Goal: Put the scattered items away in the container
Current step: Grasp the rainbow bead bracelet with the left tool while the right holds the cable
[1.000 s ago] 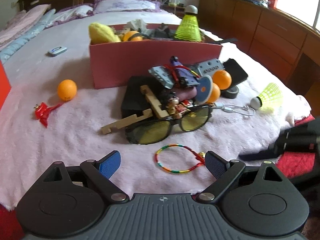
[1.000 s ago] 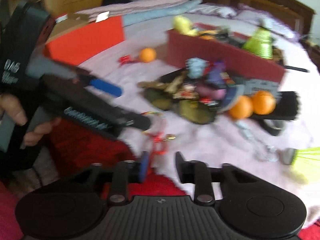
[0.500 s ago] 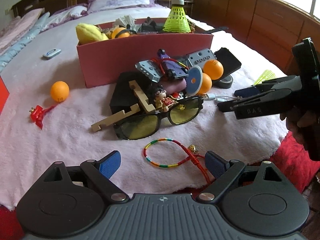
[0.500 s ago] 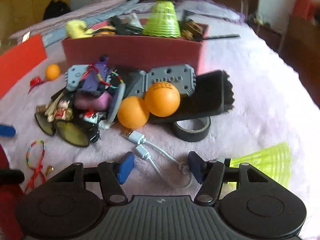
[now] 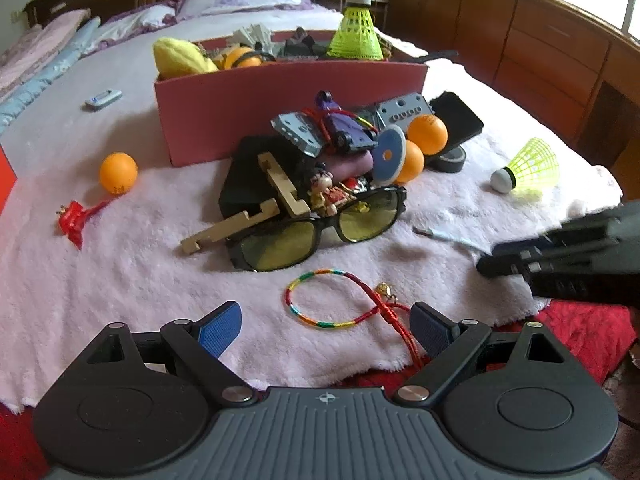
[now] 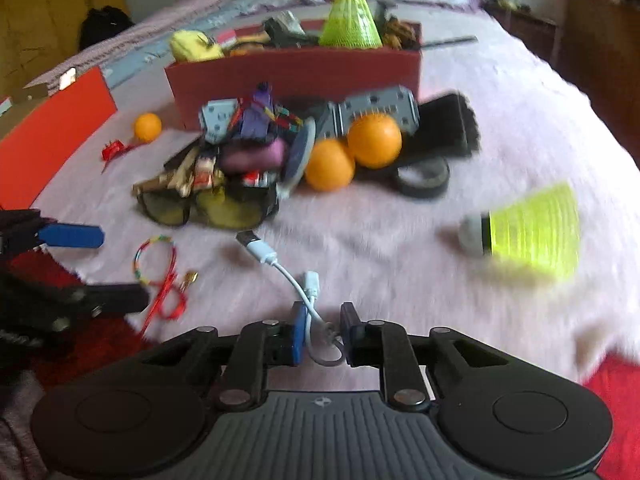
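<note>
Right gripper [image 6: 323, 339] pinches thin white looped cable [image 6: 298, 286] on fluffy blanket [image 6: 460, 300].

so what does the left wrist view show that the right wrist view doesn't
Only the left wrist view shows the open left gripper over the rainbow bracelet, plus a small remote on the bed.
Only the right wrist view shows the right gripper closing around the white cable.
Both show the pink box, sunglasses and loose shuttlecock.
</note>
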Tool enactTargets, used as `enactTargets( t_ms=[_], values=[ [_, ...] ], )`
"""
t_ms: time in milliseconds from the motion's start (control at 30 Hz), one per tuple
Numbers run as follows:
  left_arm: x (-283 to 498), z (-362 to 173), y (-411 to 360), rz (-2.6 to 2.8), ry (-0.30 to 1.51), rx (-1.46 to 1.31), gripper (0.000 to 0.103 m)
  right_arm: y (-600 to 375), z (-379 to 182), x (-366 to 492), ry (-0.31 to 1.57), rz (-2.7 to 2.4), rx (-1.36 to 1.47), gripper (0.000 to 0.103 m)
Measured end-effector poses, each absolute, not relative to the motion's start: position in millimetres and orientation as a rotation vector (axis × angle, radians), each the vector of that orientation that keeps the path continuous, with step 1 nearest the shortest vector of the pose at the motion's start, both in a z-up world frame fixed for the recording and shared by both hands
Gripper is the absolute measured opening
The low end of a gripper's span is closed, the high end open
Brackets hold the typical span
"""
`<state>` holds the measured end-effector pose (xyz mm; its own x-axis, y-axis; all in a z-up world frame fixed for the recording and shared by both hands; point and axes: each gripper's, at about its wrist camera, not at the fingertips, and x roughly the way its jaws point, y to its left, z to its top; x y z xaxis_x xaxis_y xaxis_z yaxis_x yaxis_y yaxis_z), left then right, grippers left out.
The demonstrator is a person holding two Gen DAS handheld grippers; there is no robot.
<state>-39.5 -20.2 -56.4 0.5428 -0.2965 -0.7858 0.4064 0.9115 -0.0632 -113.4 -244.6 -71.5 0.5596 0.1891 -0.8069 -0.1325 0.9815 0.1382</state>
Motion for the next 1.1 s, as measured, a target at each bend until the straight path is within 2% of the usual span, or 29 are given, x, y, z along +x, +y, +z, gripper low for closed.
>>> enactTargets(
  t_ms=[167,333,367,400,533,567,600,633,700,733,767,800,867,900,933,967,1000,1100],
  values=[
    [-33,-61,-36,-0.446,0.932,0.158,0.096,-240,-71,-135,0.965,0.179,0.073,0.032],
    [-21,-72,-51,-0.373,0.997,0.194,0.098,-240,-65,-139,0.876,0.158,0.067,0.034],
    [-18,-76,-52,-0.351,1.018,0.201,0.103,-240,-64,-138,0.863,0.156,0.065,0.037],
    [-16,-80,-52,-0.329,1.040,0.209,0.103,-241,-63,-137,0.850,0.154,0.064,0.041],
    [-18,-82,-47,-0.321,1.025,0.176,0.103,-244,-74,-129,0.876,0.148,0.078,0.042],
    [-19,-82,-46,-0.320,1.016,0.172,0.100,-244,-78,-127,0.885,0.148,0.083,0.043],
    [-21,-81,-45,-0.315,1.005,0.172,0.092,-244,-81,-127,0.887,0.150,0.093,0.047],
    [-22,-80,-44,-0.307,0.995,0.173,0.089,-245,-84,-126,0.885,0.157,0.108,0.050],
    [-24,-77,-42,-0.308,0.973,0.177,0.066,-249,-89,-125,0.881,0.194,0.163,0.070],
    [-25,-75,-42,-0.309,0.966,0.179,0.061,-247,-89,-124,0.883,0.212,0.157,0.076],
    [-26,-74,-41,-0.311,0.960,0.180,0.051,-245,-90,-124,0.884,0.229,0.149,0.083],
    [-27,-73,-40,-0.311,0.955,0.182,0.041,-242,-91,-123,0.885,0.247,0.142,0.084],
    [-29,-69,-40,-0.312,0.950,0.189,0.031,-234,-92,-126,0.863,0.207,0.115,0.080],
    [-30,-68,-39,-0.314,0.949,0.192,0.026,-232,-91,-129,0.849,0.184,0.104,0.071],
    [-30,-66,-39,-0.316,0.948,0.196,0.023,-230,-90,-132,0.835,0.161,0.092,0.067],
    [-32,-66,-38,-0.319,0.948,0.198,0.019,-231,-89,-134,0.827,0.152,0.089,0.057],
    [-33,-66,-38,-0.321,0.948,0.200,0.018,-233,-88,-135,0.823,0.143,0.099,0.046],
    [-36,-67,-38,-0.341,0.948,0.213,0.015,-236,-87,-136,0.818,0.128,0.106,0.024]
  ],
)
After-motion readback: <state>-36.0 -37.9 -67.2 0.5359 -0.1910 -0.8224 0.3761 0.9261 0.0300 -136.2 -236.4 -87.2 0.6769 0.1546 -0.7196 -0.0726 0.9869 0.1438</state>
